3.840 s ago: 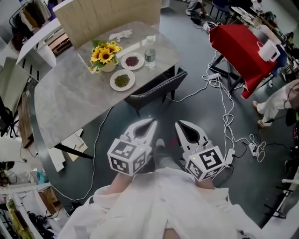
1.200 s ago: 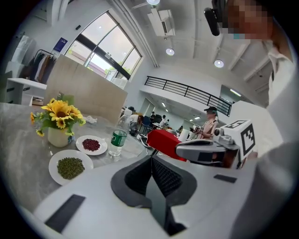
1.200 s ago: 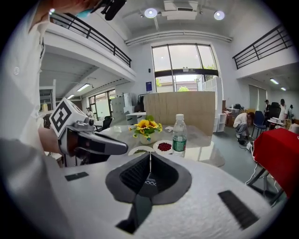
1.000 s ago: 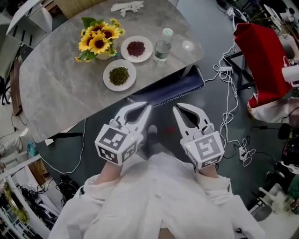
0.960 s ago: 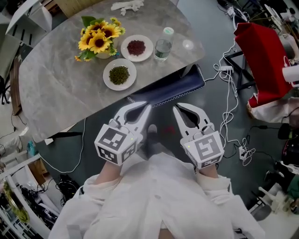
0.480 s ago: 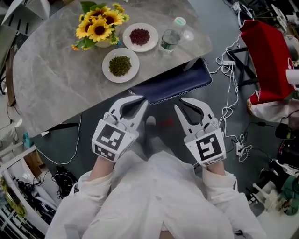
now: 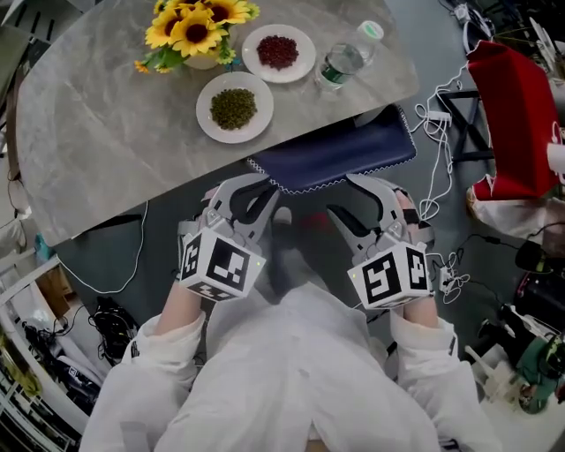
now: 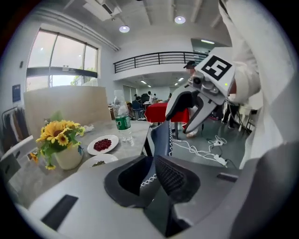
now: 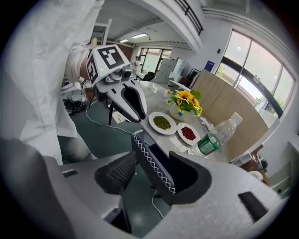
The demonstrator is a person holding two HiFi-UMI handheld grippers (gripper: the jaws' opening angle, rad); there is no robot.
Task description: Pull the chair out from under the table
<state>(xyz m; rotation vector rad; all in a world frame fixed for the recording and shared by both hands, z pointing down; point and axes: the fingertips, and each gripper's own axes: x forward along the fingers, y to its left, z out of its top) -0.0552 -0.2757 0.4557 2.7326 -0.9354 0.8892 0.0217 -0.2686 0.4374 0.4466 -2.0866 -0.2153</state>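
A dark navy chair (image 7: 340, 157) with white zigzag stitching along its back stands tucked under the grey marble table (image 7: 106, 150). My left gripper (image 7: 269, 190) is at the left end of the chair back. Its jaws are a crack apart and opening, and the stitched edge (image 8: 161, 140) shows in the narrow gap. My right gripper (image 7: 340, 196) is near the middle of the back with its jaws opening wide. In the right gripper view the stitched top edge (image 9: 152, 161) runs between the jaws, and the ribbed pad (image 9: 119, 173) stands off it.
On the table are a vase of sunflowers (image 7: 196, 22), a plate of green beans (image 7: 234, 108), a plate of red beans (image 7: 278, 51) and a water bottle (image 7: 346, 57). White cables (image 7: 441, 132) trail over the floor beside a red-covered stand (image 7: 521, 115).
Both grippers have sunk toward the chair back and rolled, so their marker cubes now face up. The right jaws went from shut to wide open. The table has drawn nearer.
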